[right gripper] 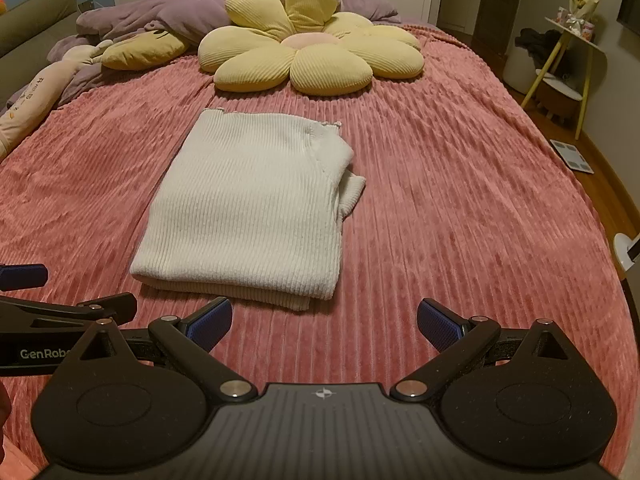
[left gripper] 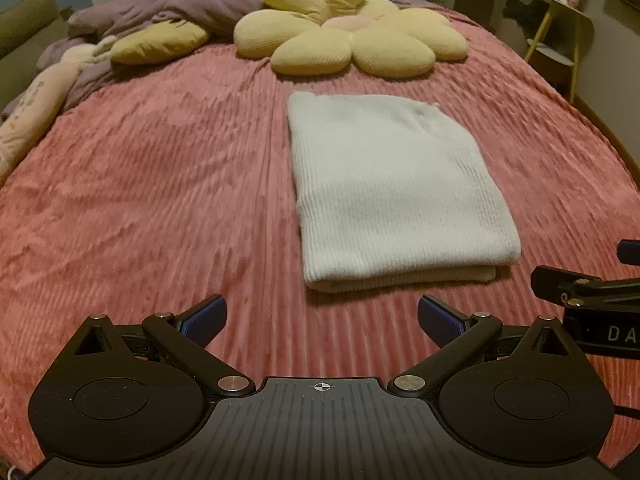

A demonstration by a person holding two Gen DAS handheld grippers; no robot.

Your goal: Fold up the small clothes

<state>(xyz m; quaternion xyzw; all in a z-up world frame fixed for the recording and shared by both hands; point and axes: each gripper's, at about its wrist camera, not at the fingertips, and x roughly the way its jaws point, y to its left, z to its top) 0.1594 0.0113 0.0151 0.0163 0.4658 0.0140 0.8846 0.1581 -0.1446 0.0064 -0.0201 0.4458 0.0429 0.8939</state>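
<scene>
A white ribbed knit garment (left gripper: 396, 184) (right gripper: 252, 208) lies folded into a rectangle on the pink ribbed bedspread (left gripper: 160, 184) (right gripper: 460, 208); a bit of cloth sticks out at its right edge in the right wrist view. My left gripper (left gripper: 322, 318) hovers open just short of the garment's near edge, nothing between its blue pads (left gripper: 204, 318). My right gripper (right gripper: 324, 320) is open too, near the garment's near right corner, holding nothing. Each gripper's tip shows at the edge of the other's view.
A yellow flower-shaped cushion (left gripper: 344, 32) (right gripper: 304, 44) lies beyond the garment, with a purple duvet (left gripper: 168, 12) and a smaller yellow pillow (right gripper: 140, 50) at the back left. A yellow-legged side table (right gripper: 568, 60) stands right of the bed; wooden floor follows the right edge.
</scene>
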